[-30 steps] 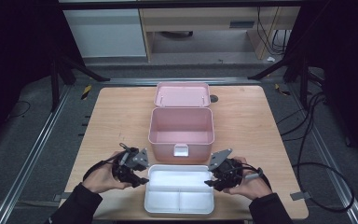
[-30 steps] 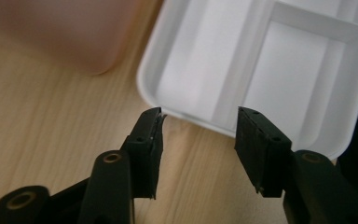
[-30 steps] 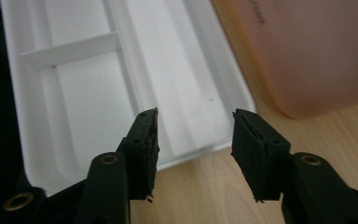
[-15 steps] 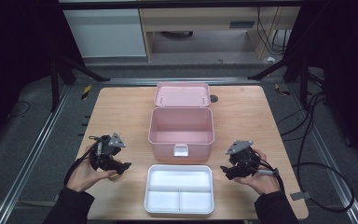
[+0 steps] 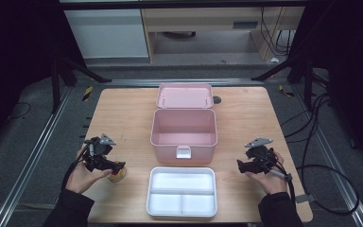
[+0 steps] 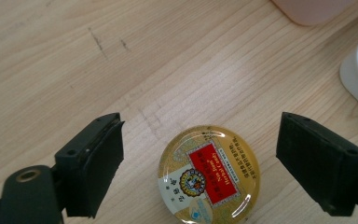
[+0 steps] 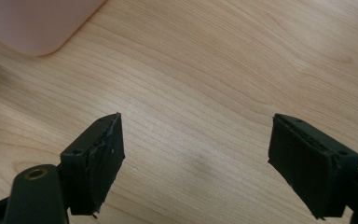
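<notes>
Jaws on both grippers stand wide apart and have just been opening. The left gripper (image 5: pixel 119 166) hovers over a small round tin (image 6: pixel 209 173) with a gold lid and red label; the tin lies on the table (image 5: pixel 123 113) between the jaws but apart from both pads, so nothing is gripped. In the high view the tin (image 5: pixel 117 177) sits near the table's front-left edge, just left of the white tray (image 5: pixel 182 191). The right gripper (image 5: pixel 240 165) has bare wood between its jaws and holds nothing; it sits to the right of the tray.

The tray, divided into compartments, lies at the front edge, in front of the pink box (image 5: pixel 184 132), whose lid (image 5: pixel 184 96) is folded back behind it. The box looks empty inside.

The step in hand seems to be the approach to the tin: the left gripper is lined up above it, not yet closed. The next move calls for lowering until the pads flank the rim, then squeezing evenly. The tin is low and smooth-sided, so a high grip may slip off. Where it should go, box or tray, cannot be told.
</notes>
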A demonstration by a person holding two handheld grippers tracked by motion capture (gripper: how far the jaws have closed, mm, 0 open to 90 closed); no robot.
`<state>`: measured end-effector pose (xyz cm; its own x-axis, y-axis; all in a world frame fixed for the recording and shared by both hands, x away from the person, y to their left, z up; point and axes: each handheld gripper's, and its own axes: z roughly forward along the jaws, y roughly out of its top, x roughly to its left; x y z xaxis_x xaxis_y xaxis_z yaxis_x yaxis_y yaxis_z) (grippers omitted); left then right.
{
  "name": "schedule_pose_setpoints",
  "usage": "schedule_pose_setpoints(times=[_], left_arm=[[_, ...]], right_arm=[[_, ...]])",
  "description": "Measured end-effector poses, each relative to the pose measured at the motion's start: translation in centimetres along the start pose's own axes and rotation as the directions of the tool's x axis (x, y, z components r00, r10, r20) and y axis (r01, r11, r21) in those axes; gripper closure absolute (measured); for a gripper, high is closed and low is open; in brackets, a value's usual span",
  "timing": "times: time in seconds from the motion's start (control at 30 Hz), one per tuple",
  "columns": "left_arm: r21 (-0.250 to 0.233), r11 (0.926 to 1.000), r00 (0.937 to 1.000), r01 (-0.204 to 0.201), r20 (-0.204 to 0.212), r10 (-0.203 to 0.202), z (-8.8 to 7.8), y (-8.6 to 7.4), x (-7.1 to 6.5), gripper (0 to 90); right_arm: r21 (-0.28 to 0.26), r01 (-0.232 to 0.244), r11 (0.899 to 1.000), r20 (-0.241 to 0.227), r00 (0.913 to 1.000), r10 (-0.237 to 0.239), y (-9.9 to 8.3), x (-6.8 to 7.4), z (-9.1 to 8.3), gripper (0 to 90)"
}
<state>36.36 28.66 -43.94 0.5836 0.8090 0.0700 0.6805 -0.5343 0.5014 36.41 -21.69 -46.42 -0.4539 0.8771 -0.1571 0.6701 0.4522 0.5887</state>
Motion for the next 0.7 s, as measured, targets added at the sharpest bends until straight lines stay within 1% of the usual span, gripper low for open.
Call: schedule_pose_setpoints(times=[0.03, 0.13, 0.17, 0.27, 0.33, 0.37, 0.4, 0.43, 0.5, 0.53, 0.57, 0.6, 0.7], left_arm=[[0.000, 1.0000, 1.0000, 0.002, 0.000, -0.002, 0.1, -0.1, 0.0, 12.8], [0.009, 0.9999, 0.9999, 0.010, 0.000, -0.010, 0.4, -0.7, 0.1, 12.4], [0.016, 0.9997, 0.9998, 0.019, 0.000, -0.019, 0.5, -1.0, 0.3, 12.2], [0.021, 0.9996, 0.9998, 0.021, -0.002, -0.021, 0.5, -1.3, 0.5, 11.8], [0.028, 0.9994, 0.9998, 0.021, 0.005, -0.021, 0.6, -1.5, 0.5, 11.9], [0.036, 0.9992, 0.9997, 0.018, 0.012, -0.019, 0.7, -1.5, 0.5, 11.9], [0.043, 0.9990, 0.9998, 0.015, 0.013, -0.016, 0.8, -1.5, 0.5, 11.9], [0.062, 0.9980, 0.9998, 0.008, 0.018, -0.009, 1.1, -1.5, 0.4, 11.7], [0.072, 0.9974, 0.9997, 0.008, 0.023, -0.010, 1.3, -1.5, 0.3, 11.6], [0.084, 0.9964, 0.9996, 0.004, 0.028, -0.007, 1.4, -1.5, 0.3, 11.6], [0.107, 0.9943, 0.9995, -0.001, 0.033, -0.003, 1.8, -1.4, 0.2, 11.5], [0.107, 0.9943, 0.9995, -0.001, 0.033, -0.003, 1.8, -1.4, 0.2, 11.4], [0.140, 0.9901, 0.9990, -0.011, 0.045, 0.005, 2.2, -1.4, 0.1, 12.0]], right_arm=[[0.002, -0.008, 1.000, 0.007, 0.9999, 0.008, 0.0, -0.1, -0.1, 17.6], [-0.001, -0.007, 1.000, 0.009, 0.9999, 0.007, -0.1, -0.2, -0.2, 17.5], [-0.004, -0.008, 1.000, 0.010, 0.9999, 0.008, -0.1, -0.3, -0.3, 17.1], [-0.012, -0.015, 1.000, 0.015, 0.9998, 0.015, -0.1, -0.4, -0.4, 17.3], [-0.012, -0.023, 1.000, 0.011, 0.9997, 0.023, -0.1, -0.4, -0.5, 17.3], [-0.015, -0.022, 1.000, 0.010, 0.9997, 0.023, -0.1, -0.4, -0.5, 17.4], [-0.012, -0.008, 1.000, 0.007, 0.9999, 0.009, -0.1, -0.4, -0.4, 17.2], [-0.007, -0.002, 1.000, 0.004, 1.0000, 0.002, -0.1, -0.2, -0.3, 17.2], [-0.004, 0.003, 1.000, 0.000, 1.0000, -0.003, -0.1, -0.2, -0.2, 17.1], [-0.001, 0.007, 1.000, -0.004, 1.0000, -0.007, -0.1, -0.1, -0.2, 16.9], [0.003, 0.013, 1.000, -0.008, 0.9999, -0.013, -0.1, -0.1, -0.1, 16.8], [0.003, 0.013, 1.000, -0.008, 0.9999, -0.013, -0.1, -0.1, -0.1, 16.8], [0.005, 0.018, 1.000, -0.015, 0.9997, -0.018, -0.1, 0.0, 0.0, 16.9]])
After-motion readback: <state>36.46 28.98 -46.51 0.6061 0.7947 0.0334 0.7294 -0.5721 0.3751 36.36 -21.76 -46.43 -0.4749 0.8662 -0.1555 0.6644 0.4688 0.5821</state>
